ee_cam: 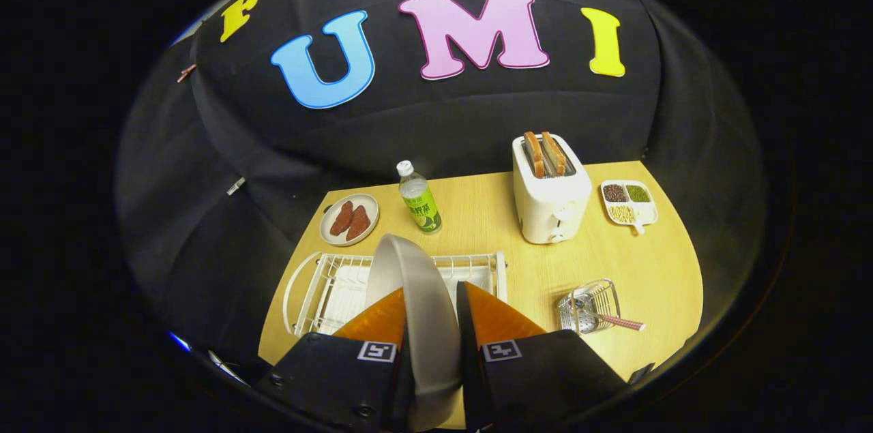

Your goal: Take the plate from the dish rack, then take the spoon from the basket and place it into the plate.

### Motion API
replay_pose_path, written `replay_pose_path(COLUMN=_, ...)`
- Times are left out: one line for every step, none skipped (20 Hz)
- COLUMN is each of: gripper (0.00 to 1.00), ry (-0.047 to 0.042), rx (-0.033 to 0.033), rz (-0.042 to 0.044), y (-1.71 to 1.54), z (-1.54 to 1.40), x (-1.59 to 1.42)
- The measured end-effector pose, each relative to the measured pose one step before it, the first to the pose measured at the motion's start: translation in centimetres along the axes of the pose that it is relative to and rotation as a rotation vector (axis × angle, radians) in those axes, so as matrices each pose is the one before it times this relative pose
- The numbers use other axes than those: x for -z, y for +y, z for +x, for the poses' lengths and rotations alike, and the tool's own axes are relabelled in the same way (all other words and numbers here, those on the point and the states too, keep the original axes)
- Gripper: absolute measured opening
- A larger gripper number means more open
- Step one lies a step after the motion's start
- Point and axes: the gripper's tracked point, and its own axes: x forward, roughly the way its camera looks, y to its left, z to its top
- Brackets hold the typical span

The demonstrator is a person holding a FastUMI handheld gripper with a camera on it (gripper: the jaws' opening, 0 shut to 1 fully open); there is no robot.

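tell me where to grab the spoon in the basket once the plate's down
Take the spoon by its handle, the part sticking out sideways past the rim of the wire basket, coming from above. Its bowl end is down inside the wires. For now the gripper is shut on the plate.

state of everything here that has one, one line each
gripper: jaws shut on the plate
plate: on edge, over the dish rack
spoon: in the basket, handle sticking out
bottle: upright, capped
toaster: two slices up
small plate: holds two brown pieces
divided dish: compartments filled
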Motion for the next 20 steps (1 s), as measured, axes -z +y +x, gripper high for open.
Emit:
replay_pose_path(gripper=0.31, ry=0.01375, rx=-0.02513, rz=0.02079, y=-0.901, z=-1.023, x=0.667)
replay_pose_path(gripper=0.31, ry=0.01859, rx=-0.01971, rz=0.02889, y=-1.354, z=-1.342, x=1.302)
replay_pose_path(gripper=0.31, ry=0.01094, rx=-0.01030, rz=0.02272, y=-0.985, z=-0.693, x=0.716)
replay_pose_path(gripper=0.31, ry=0.01373, rx=-0.01389, rz=0.02605, y=-1.256, z=-0.973, x=1.035)
replay_pose_path(gripper=0.31, ry=0.00864, rx=-0.00963, rz=0.02131, y=-1.346, z=-0.789, x=0.861)
replay_pose_path(gripper=0.31, ry=0.00262, rx=-0.00019, rz=0.01558, y=-1.630, z=-0.815, x=0.824)
replay_pose_path(gripper=0.31, ry=0.00448, rx=0.00288, rz=0.01584, y=-1.606, z=-0.721, x=0.804)
replay_pose_path(gripper=0.31, ry=0.00122, rx=0.00060, rz=0.01972, y=-1.518, z=-0.442, x=1.002)
replay_pose_path(gripper=0.31, ry=0.00278, rx=-0.00056, rz=0.02404, y=-1.525, z=-0.475, x=0.992)
replay_pose_path(gripper=0.31, ry=0.00613, rx=-0.00280, rz=0.02064, y=-1.243, z=-0.290, x=0.901)
replay_pose_path(gripper=0.31, ry=0.00634, rx=0.00015, rz=0.03359, y=-1.651, z=-0.055, x=1.245)
replay_pose_path(gripper=0.31, ry=0.01336, rx=0.00182, rz=0.03440, y=-1.446, z=0.251, x=1.178)
replay_pose_path(gripper=0.31, ry=0.01218, rx=0.00588, rz=0.03286, y=-1.438, z=0.378, x=0.883)
replay_pose_path(gripper=0.31, ry=0.01805, rx=0.01001, rz=0.02839, y=-1.546, z=0.589, x=0.892)
replay_pose_path(gripper=0.31, ry=0.01561, rx=0.01443, rz=0.01354, y=-1.249, z=0.716, x=0.702)
replay_pose_path(gripper=0.31, ry=0.01120, rx=0.01757, rz=-0.00536, y=-1.099, z=0.538, x=0.800)
replay_pose_path(gripper=0.31, ry=0.01170, rx=0.01549, rz=-0.02319, y=-1.006, z=0.537, x=0.510)
replay_pose_path(gripper=0.31, ry=0.01201, rx=0.01337, rz=-0.02645, y=-0.781, z=0.060, x=0.502)
replay_pose_path(gripper=0.31, ry=0.01568, rx=0.00383, rz=-0.01951, y=-0.441, z=1.337, x=0.754)
replay_pose_path(gripper=0.31, ry=0.00960, rx=-0.00932, rz=-0.00853, y=-0.043, z=0.557, x=0.342)
